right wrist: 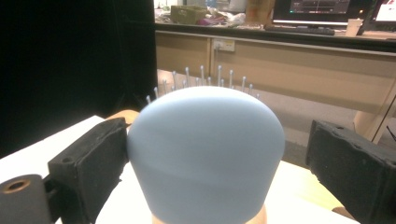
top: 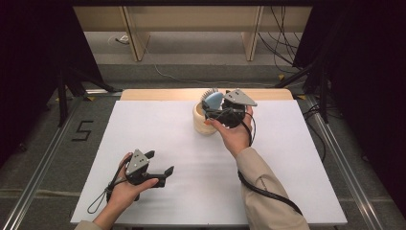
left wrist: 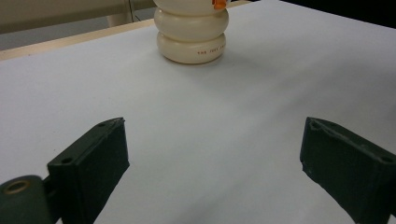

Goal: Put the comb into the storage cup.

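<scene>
A cream, ridged holder (top: 203,125) (left wrist: 191,37) stands at the back middle of the white tabletop (top: 191,163). A pale blue hairbrush (top: 212,99) (right wrist: 205,154) stands upright in it, its bristles (right wrist: 201,74) facing away from the right gripper view. My right gripper (top: 214,109) (right wrist: 217,154) has its jaws on either side of the brush head. One jaw lies against the brush and a gap shows at the other, so the gripper is open. My left gripper (top: 160,161) (left wrist: 212,158) rests low near the front left, open with nothing between its jaws, facing the holder.
A wooden strip (top: 163,94) runs along the table's far edge. Black stands (top: 62,96) and cables (top: 282,52) sit on the floor at both sides, with a wooden bench (top: 191,19) behind. A cable (top: 268,194) trails from the right sleeve.
</scene>
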Action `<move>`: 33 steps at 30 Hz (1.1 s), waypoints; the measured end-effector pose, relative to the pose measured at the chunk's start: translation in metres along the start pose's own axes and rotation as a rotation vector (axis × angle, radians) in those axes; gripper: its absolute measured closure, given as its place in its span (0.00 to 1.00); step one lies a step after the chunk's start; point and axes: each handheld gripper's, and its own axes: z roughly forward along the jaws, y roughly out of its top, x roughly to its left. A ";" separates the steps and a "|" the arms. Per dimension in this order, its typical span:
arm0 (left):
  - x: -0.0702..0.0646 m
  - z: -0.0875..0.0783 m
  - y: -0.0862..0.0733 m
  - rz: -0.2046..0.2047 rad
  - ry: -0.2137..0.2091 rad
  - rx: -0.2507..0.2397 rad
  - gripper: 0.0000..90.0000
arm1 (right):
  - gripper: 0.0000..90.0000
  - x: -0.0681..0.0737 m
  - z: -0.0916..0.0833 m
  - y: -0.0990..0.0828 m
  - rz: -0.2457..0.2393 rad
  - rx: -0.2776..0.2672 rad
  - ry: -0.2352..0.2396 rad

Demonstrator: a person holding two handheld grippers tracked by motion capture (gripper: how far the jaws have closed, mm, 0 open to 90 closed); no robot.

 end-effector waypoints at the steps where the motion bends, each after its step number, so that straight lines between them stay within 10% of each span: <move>1: 0.000 0.000 0.000 -0.001 0.000 0.001 0.08 | 0.08 0.000 -0.001 0.000 0.002 0.002 0.003; 33: 0.001 -0.001 0.000 -0.006 0.006 -0.005 0.10 | 0.09 -0.015 -0.045 -0.015 -0.011 0.050 0.048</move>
